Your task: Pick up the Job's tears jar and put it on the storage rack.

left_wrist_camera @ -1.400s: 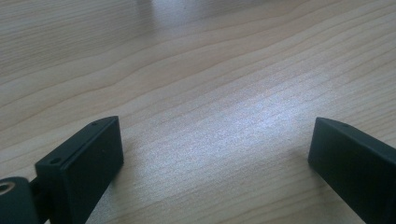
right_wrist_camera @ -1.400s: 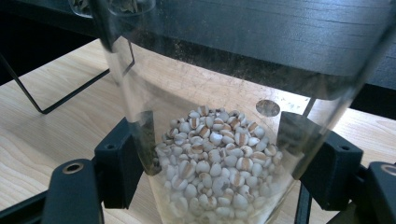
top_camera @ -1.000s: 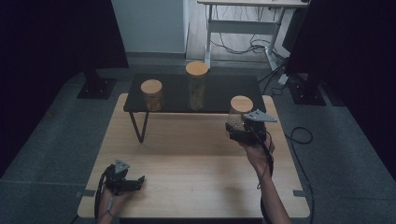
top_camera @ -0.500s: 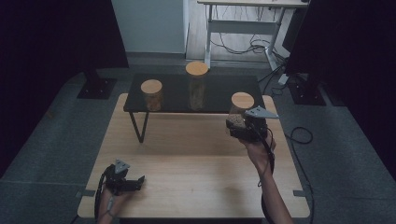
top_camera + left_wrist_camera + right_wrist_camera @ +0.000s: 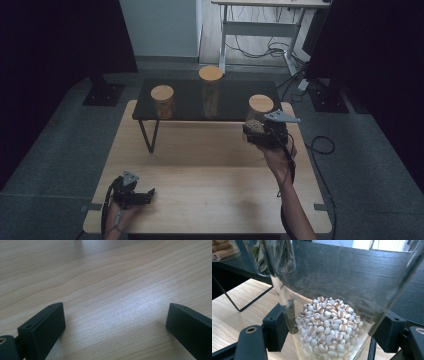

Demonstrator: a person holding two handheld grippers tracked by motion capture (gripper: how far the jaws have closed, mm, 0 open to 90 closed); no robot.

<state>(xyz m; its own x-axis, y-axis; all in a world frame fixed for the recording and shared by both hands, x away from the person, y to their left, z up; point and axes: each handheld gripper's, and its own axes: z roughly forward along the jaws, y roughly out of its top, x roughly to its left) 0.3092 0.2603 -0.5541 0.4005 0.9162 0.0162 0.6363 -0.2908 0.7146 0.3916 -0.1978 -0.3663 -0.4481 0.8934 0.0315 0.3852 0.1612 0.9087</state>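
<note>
My right gripper [image 5: 255,132] is shut on a glass jar [image 5: 259,116] with a round wooden lid, held above the table's right side just in front of the black shelf [image 5: 235,100]. In the right gripper view the jar [image 5: 332,315] sits between the two black jaws and holds pale brown-striped grains [image 5: 329,325] in its lower part. My left gripper [image 5: 145,196] rests low at the table's near left corner, open. Its two pads [image 5: 48,327] stand wide apart over bare wood.
Two more lidded jars stand on the black shelf: a short one [image 5: 163,101] at the left and a tall one [image 5: 211,91] in the middle. The shelf's thin metal legs [image 5: 149,136] reach the wooden table [image 5: 210,175]. Cables lie on the floor to the right.
The right gripper has carried the jar very slightly toward the shelf. The left gripper has stayed put.
</note>
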